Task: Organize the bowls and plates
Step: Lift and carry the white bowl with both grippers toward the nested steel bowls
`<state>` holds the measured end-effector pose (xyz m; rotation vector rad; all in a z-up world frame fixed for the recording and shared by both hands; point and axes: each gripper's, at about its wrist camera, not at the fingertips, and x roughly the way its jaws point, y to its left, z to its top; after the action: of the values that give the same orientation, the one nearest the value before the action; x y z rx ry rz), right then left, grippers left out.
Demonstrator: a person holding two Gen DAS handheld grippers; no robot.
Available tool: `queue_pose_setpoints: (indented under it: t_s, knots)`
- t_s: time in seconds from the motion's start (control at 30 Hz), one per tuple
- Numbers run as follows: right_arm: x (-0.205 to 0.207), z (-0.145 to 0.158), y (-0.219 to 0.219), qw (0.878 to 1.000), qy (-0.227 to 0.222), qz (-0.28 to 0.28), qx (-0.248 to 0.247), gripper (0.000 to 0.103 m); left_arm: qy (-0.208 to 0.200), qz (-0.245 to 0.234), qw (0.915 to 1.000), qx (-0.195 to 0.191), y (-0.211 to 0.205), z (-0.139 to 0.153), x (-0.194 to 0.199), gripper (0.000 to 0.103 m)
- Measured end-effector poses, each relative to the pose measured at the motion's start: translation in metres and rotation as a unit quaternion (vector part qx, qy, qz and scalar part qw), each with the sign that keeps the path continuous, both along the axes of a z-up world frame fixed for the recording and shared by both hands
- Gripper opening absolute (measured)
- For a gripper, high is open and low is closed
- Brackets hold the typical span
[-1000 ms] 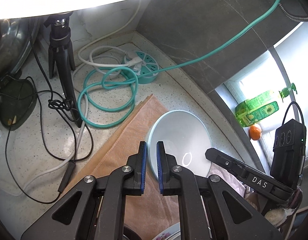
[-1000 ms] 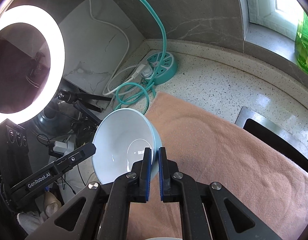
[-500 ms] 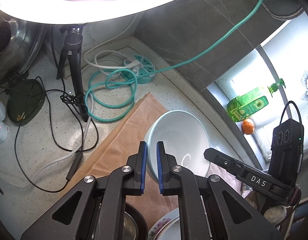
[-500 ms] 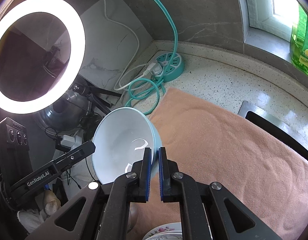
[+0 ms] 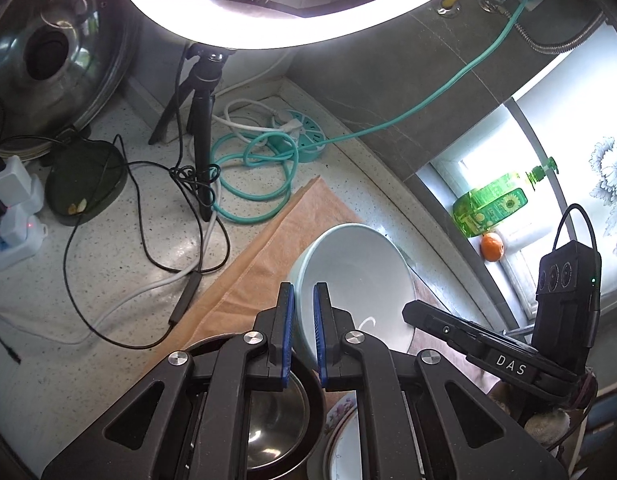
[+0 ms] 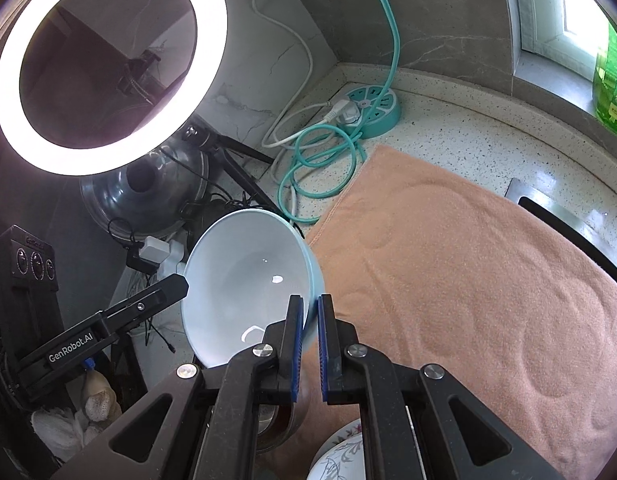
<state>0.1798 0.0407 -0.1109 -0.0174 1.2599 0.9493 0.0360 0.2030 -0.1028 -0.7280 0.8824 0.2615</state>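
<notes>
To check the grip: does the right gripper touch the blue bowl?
Touching. In the right wrist view, the right gripper clamps the blue bowl rim.

Ring light (image 6: pixel 108 68), teal power strip (image 6: pixel 368 110), peach towel (image 6: pixel 488 280)

My fingers (image 5: pixel 282 320) are black with blue ribbed pads. The bowl (image 5: pixel 356 272) between them is pale blue outside and white within. The towel (image 6: pixel 468 264) is peach with faint pressed circles. The cable (image 5: pixel 252 188) and round power strip (image 6: pixel 374 110) are teal. The countertop (image 5: pixel 108 280) is speckled off-white. The plate (image 6: pixel 340 456) has a floral rim, the bottle (image 5: pixel 492 204) is bright green, the fruit (image 5: pixel 491 247) orange.
</notes>
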Motion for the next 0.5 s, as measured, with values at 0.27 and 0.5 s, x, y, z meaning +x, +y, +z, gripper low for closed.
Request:
queue_pose_setpoints:
  t_s: [0.27,0.5]
  knots:
    - [-0.023,0.003,0.005,1.000,0.004,0.016,-0.001,0.007,0.001,0.006,1.0000,-0.001,0.005,-0.001,-0.028,0.008]
    - [-0.041,0.000,0.009,1.000,0.009,0.026,-0.004,0.007,0.007,0.012,0.9999,-0.009,0.005,-0.007,-0.051,0.008]
